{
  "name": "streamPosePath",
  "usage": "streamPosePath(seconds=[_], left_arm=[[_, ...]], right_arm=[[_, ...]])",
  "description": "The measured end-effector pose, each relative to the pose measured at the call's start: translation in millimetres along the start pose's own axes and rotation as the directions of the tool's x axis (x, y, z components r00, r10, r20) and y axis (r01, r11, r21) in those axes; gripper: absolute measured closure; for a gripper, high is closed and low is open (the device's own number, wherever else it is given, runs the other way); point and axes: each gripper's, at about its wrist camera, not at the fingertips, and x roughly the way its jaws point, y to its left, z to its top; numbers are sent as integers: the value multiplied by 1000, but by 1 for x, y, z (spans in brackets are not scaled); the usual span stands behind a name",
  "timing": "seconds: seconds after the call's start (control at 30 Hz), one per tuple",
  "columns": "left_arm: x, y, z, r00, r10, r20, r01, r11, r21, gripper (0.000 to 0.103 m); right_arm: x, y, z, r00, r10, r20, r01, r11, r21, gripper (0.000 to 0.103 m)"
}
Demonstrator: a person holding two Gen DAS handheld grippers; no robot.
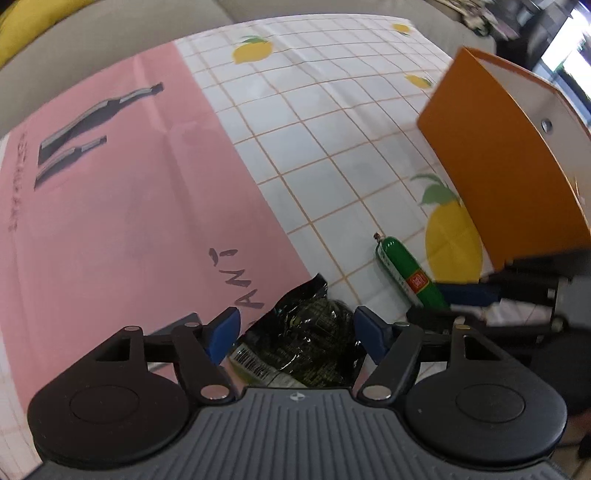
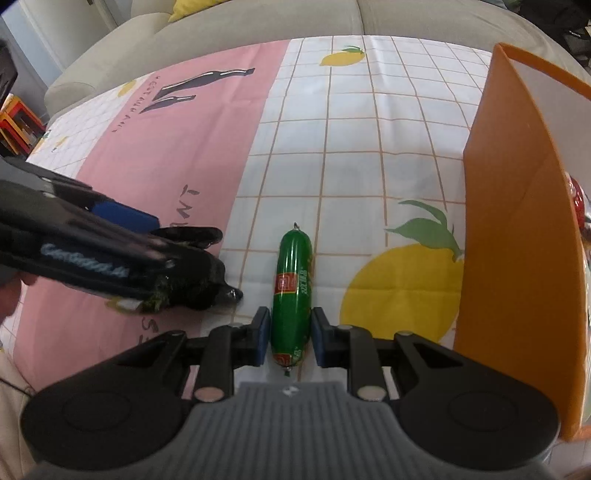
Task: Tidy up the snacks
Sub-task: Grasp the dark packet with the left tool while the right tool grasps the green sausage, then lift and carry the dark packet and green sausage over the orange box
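A black snack packet [image 1: 303, 332] lies on the cloth between the fingers of my left gripper [image 1: 295, 328], which is open around it with gaps on both sides. A green sausage stick [image 2: 291, 291] lies on the cloth between the pads of my right gripper [image 2: 290, 332], which stands open close on either side of it. The sausage also shows in the left wrist view [image 1: 406, 273], with the right gripper's blue finger [image 1: 469, 293] beside it. The left gripper and its black packet [image 2: 195, 288] show at the left of the right wrist view.
An orange box [image 2: 517, 258] stands on the right, holding a red-wrapped item [image 2: 578, 199]; it also shows in the left wrist view [image 1: 498, 166]. The table cloth [image 2: 351, 147] is pink at left, white-checked with lemons at right. A beige sofa [image 2: 258, 26] lies behind.
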Motion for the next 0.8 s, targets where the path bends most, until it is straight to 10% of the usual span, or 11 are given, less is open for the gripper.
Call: streamPosePath(seconds=[0.27, 0.8], left_arm=[[13, -9, -7, 1000, -20, 2, 20, 990, 139, 16], [10, -14, -14, 999, -40, -21, 38, 995, -88, 47]], right_arm=[[-2, -3, -3, 1000, 16, 16, -17, 1000, 14, 81], [-4, -5, -5, 999, 25, 33, -25, 1000, -5, 81]])
